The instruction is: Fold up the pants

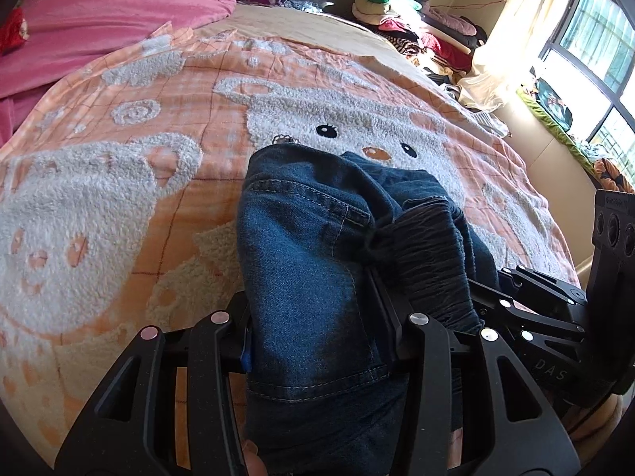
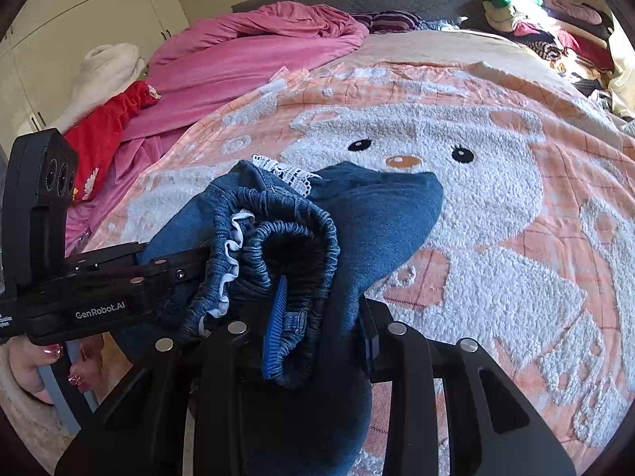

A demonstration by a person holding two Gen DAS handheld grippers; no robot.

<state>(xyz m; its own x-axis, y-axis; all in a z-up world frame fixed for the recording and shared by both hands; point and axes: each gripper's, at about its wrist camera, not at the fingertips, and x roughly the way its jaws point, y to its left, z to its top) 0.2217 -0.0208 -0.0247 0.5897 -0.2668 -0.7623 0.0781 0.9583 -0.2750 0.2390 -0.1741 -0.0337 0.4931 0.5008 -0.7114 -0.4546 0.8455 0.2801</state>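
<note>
The pants are small dark blue jeans (image 1: 309, 261) with an elastic waistband (image 2: 278, 238) and white lace trim (image 2: 289, 172). They are bunched up above an orange and white cartoon blanket (image 1: 119, 182) on the bed. My left gripper (image 1: 317, 341) is shut on the jeans, denim filling the space between its fingers. My right gripper (image 2: 317, 337) is shut on the gathered waistband. The two grippers are close side by side: the right one shows in the left wrist view (image 1: 535, 309), and the left one shows in the right wrist view (image 2: 103, 281).
A pink duvet (image 2: 246, 59) and a red garment (image 2: 107, 127) lie at the far left of the bed. A pile of clothes (image 1: 416, 23) sits at the far right corner. A window (image 1: 587, 51) with a curtain is on the right. White wardrobes (image 2: 99, 12) stand behind.
</note>
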